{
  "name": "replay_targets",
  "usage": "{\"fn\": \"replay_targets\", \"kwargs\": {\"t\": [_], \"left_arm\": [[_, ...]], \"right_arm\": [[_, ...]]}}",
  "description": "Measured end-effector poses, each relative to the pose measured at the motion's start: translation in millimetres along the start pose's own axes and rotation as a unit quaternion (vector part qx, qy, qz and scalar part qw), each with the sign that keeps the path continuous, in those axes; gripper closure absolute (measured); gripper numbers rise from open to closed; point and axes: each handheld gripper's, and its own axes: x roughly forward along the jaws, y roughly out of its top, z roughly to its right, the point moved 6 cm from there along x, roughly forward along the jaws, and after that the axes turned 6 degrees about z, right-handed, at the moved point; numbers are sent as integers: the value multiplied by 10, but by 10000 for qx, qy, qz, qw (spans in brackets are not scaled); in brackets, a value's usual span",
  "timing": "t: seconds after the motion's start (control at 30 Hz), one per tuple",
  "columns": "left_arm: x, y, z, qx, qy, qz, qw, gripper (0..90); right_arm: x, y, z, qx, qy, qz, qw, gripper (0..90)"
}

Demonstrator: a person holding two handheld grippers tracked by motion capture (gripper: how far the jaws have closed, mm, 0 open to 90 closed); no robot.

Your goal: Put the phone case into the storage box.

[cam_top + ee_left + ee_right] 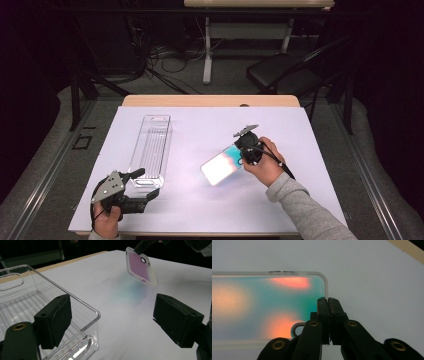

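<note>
White table, phone case edge pinched between right gripper fingers

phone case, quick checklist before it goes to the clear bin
1. Right hand-held gripper shut on the phone case edge: ok.
2. Case lifted off the white mat, tilted: ok.
3. Grip secure, only a corner pinched: cannot tell.
4. Clear bin has room inside: ok.
5. Left hand-held gripper open, one jaw over the bin's near corner, not steadying the bin: not ok.
</note>
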Motion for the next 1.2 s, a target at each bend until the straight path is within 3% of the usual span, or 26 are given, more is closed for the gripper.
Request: {"fn": "replay_targets", "kwargs": {"t": [0.27, 0.63, 0.9, 1.2], "left_arm": [[9, 11, 2, -80, -36, 17, 10000, 155], [15, 38, -30, -281, 16, 165, 9995, 156], [59, 59, -33, -353, 42, 121, 9993, 157], [133, 137, 11, -503, -58, -29, 9987, 165]], "right_arm": [[-96, 32, -36, -106, -115, 570, 9983, 890], [-220, 128, -34, -213, -337, 1281, 9910, 889], [-238, 148, -37, -210, -385, 1426, 9888, 890], [-300, 179, -19, -262, -426, 1731, 9836, 890]]}}
